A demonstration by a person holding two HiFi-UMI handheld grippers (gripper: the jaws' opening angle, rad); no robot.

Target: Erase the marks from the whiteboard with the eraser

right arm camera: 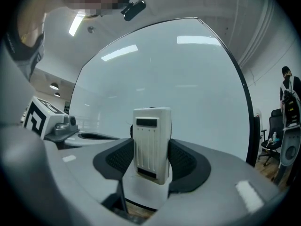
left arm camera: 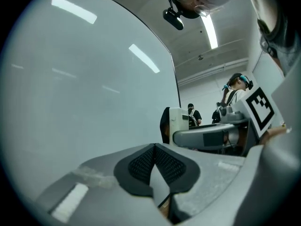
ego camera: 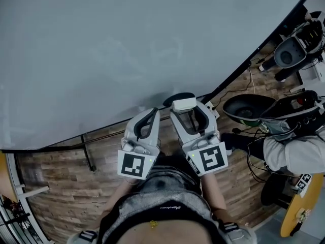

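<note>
Right tongs [right arm camera: 151, 158] are clamped on a white ribbed plastic eraser [right arm camera: 151, 133], held near the lower edge of the large pale-grey whiteboard [ego camera: 127, 50]; left tongs [left arm camera: 154, 161] are closed, empty.

The whiteboard [ego camera: 127, 50] stands ahead of both claws. The left claw [ego camera: 151, 115] is just left of the right claw [ego camera: 190, 111], whose jaws hold the eraser [ego camera: 183, 104] near the whiteboard's lower edge.
</note>
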